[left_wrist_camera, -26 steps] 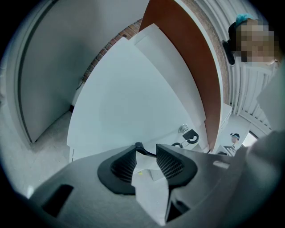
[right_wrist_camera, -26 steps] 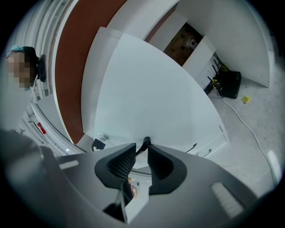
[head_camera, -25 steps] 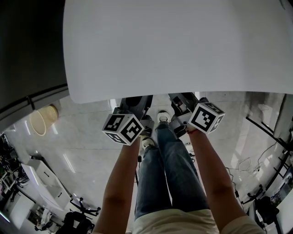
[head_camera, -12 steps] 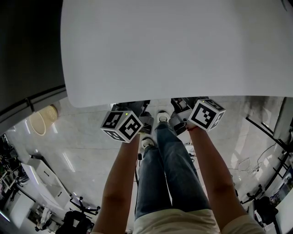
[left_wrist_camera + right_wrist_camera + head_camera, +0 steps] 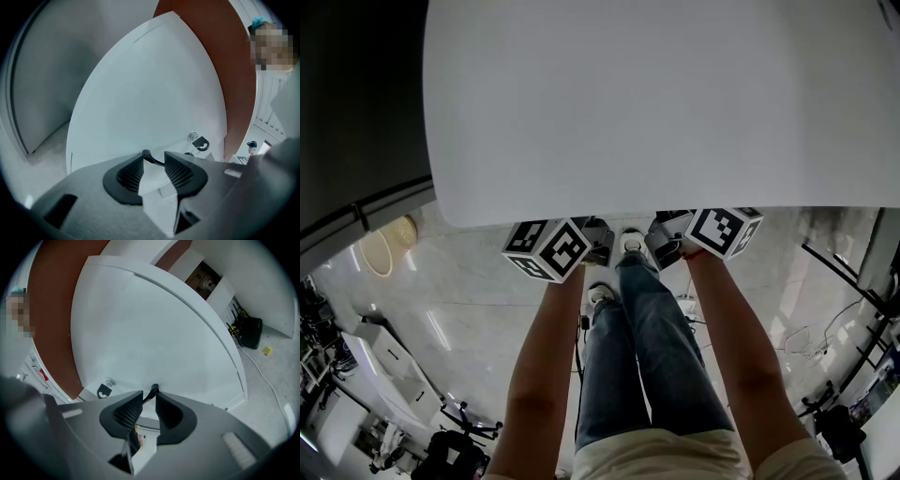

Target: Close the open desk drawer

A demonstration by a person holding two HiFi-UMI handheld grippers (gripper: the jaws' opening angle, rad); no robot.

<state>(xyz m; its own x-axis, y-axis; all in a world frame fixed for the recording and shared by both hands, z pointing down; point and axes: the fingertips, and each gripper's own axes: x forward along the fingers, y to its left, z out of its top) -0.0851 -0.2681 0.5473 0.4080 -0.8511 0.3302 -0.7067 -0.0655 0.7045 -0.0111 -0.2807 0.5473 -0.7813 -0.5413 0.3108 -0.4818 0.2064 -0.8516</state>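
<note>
Under the white worktop (image 5: pixel 656 103), the left gripper (image 5: pixel 153 159) pointed its parted jaws at the white drawer front (image 5: pixel 140 89) close ahead; the right gripper (image 5: pixel 149 400), jaws narrowly apart, faced the same panel beside its key (image 5: pixel 103 391).

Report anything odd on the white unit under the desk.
A black key fob dangles from the lock on the white drawer unit, so a key seems to be left in it. Nothing else looks askew, spilled or damaged.
</note>
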